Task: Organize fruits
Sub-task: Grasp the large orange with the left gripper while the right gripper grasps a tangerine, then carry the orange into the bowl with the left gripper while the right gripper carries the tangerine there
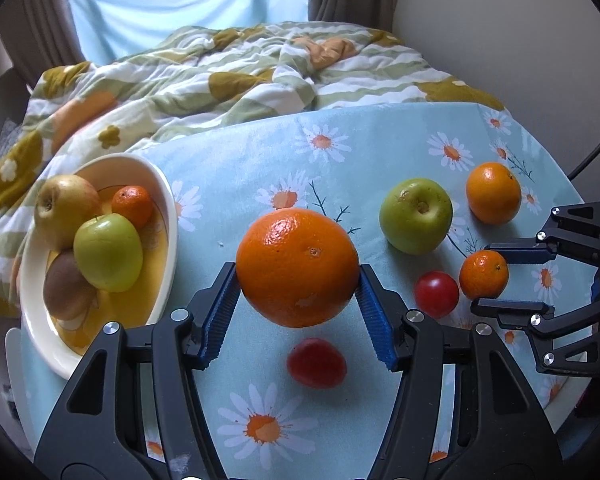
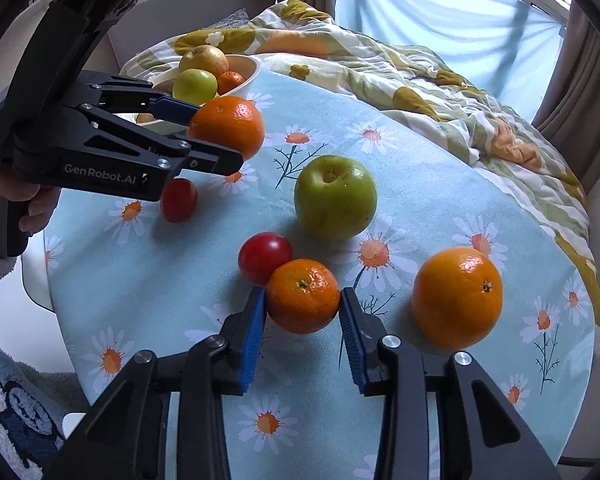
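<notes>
Between the left gripper's (image 1: pixel 298 280) blue pads sat a large orange (image 1: pixel 297 267), clamped and lifted clear of the daisy tablecloth (image 1: pixel 260 168). Transfer to the bowl (image 1: pixel 168 200) at the table's left edge was judged the step in hand; the next move called for carrying it leftward over the rim. The right gripper (image 2: pixel 302 300) bracketed a mandarin (image 2: pixel 303 296); firm closure could not be confirmed. Only the right wrist view showed the person's hand (image 2: pixel 28 204).

The right gripper (image 2: pixel 302 300) closes on a mandarin (image 2: pixel 302 295), a red tomato (image 2: pixel 264 257) touching it ahead-left. Farther ahead-left, the left gripper (image 2: pixel 216 136) holds a large orange (image 2: pixel 230 124).
</notes>
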The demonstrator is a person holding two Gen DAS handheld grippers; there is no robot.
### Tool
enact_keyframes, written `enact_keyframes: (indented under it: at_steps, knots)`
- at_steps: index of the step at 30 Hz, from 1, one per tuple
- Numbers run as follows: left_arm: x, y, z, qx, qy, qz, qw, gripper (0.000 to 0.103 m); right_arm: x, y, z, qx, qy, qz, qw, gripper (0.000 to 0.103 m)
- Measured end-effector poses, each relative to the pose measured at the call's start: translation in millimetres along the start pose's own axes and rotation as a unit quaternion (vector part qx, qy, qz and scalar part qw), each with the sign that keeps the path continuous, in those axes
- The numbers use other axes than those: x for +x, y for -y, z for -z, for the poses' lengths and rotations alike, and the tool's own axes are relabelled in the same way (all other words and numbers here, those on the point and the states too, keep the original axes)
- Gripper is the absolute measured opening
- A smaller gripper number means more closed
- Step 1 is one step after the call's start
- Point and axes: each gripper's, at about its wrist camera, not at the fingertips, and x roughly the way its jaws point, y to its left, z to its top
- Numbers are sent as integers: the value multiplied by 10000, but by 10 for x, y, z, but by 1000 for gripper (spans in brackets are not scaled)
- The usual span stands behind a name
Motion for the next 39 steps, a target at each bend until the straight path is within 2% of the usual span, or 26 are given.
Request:
enact_keyframes:
  at_steps: [10, 18, 28, 39]
  knots:
    - [-414, -36, 53, -306, 216, -86, 9993, 65, -274, -13, -51, 197, 194, 73, 9996, 34]
    - [-830, -233, 104, -551, 434, -146, 9974, 65, -505, -85, -229, 510, 358, 110, 9980, 34]
    - [-1218, -767, 142, -708, 652, -228, 9951, 65, -624, -390, -703, 677, 612, 182, 9957, 34]
    - [-1276, -1581, 108, -714, 714, -264, 9945, 65, -373, -885, -1357, 777, 748, 38, 9942, 34]
